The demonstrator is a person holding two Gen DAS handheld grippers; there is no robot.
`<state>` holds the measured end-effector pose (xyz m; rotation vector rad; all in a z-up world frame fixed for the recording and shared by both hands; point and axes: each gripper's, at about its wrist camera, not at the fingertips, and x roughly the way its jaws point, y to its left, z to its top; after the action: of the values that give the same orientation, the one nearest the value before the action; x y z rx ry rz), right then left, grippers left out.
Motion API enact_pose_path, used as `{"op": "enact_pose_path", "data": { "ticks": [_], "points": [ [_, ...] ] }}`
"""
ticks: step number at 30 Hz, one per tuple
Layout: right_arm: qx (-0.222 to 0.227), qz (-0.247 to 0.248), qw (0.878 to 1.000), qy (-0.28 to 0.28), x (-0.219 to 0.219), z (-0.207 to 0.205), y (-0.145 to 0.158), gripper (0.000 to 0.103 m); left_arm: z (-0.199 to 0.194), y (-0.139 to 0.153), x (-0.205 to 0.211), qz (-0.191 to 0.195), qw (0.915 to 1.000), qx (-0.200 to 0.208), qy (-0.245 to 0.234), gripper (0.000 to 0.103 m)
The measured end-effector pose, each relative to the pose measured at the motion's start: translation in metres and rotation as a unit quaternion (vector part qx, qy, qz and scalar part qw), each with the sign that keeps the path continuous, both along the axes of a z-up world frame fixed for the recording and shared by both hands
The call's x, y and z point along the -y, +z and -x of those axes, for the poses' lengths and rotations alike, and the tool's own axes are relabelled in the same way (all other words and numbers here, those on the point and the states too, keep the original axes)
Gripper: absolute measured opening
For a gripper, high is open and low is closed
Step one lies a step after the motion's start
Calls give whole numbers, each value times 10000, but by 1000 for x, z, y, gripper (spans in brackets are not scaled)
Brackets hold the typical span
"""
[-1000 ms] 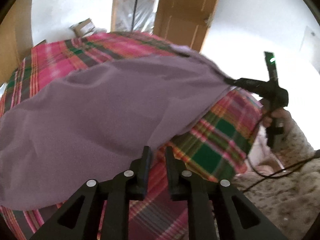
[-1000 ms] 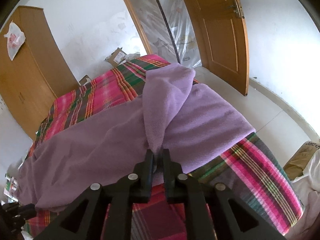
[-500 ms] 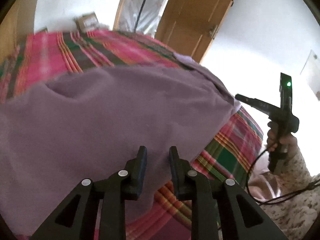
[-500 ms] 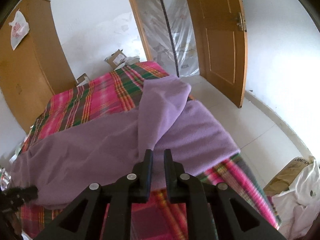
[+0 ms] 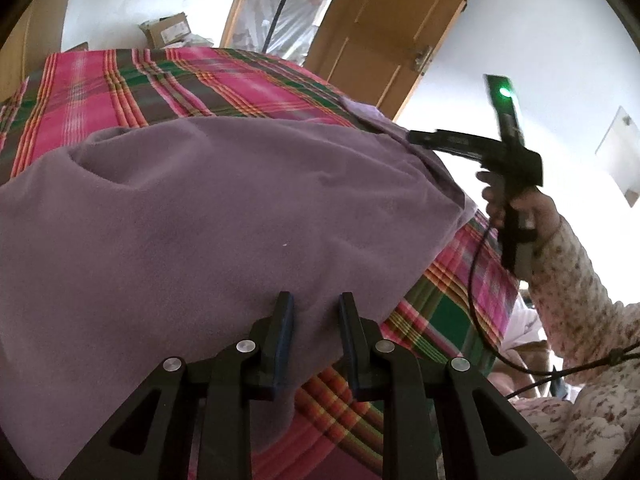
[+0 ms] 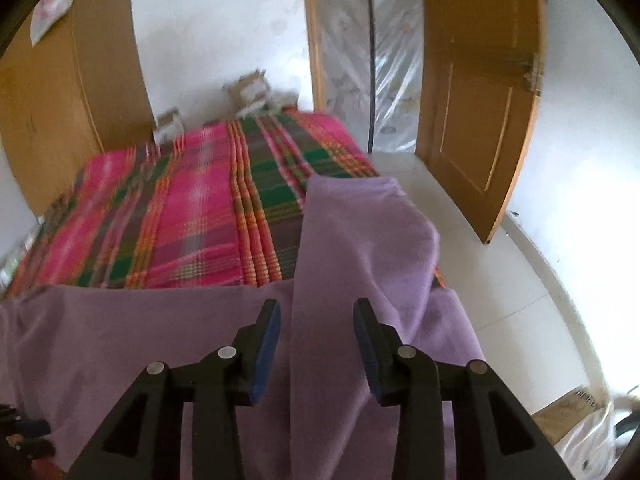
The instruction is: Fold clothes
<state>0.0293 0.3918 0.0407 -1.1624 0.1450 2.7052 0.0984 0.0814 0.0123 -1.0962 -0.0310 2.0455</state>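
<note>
A purple fleece garment (image 5: 220, 220) lies spread over the bed's pink-and-green plaid sheet (image 5: 160, 84). My left gripper (image 5: 315, 308) is open just above the garment's near edge, with cloth showing under the gap. In the right wrist view a folded strip of the garment (image 6: 360, 248) runs away from me over the sheet (image 6: 192, 216). My right gripper (image 6: 317, 320) stands wide open over that strip, holding nothing. The left wrist view shows the right gripper (image 5: 412, 136) at the garment's far corner, held by a hand in a floral sleeve (image 5: 572, 280).
A wooden door (image 6: 480, 120) stands open to the right of a plastic-covered doorway (image 6: 360, 60). A wooden wardrobe (image 6: 60, 100) is on the left. Cardboard boxes (image 6: 248, 88) sit beyond the bed. White tiled floor (image 6: 500, 280) lies to the right, with a bag (image 6: 580, 412) on it.
The right gripper went from shut on a raised fold of the garment to wide open, and the fold dropped onto the bed. The left gripper's fingers spread wider and moved over the cloth.
</note>
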Motion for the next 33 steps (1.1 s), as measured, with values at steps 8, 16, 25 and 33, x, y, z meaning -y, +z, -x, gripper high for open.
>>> {"op": "enact_pose_path", "data": {
  "ticks": [8, 16, 25, 33],
  "points": [
    [809, -416, 9955, 276, 3, 63, -11, 39, 3, -1, 3, -124, 9999, 113, 26, 24],
    [1142, -478, 9923, -19, -8, 87, -16, 16, 3, -1, 3, -155, 9998, 134, 79, 24],
    [549, -358, 9973, -325, -35, 62, 11, 3, 2, -1, 1, -81, 9998, 104, 128, 24],
    [71, 202, 9961, -860, -77, 16, 16, 3, 1, 0, -1, -44, 9997, 97, 199, 24]
  ]
}}
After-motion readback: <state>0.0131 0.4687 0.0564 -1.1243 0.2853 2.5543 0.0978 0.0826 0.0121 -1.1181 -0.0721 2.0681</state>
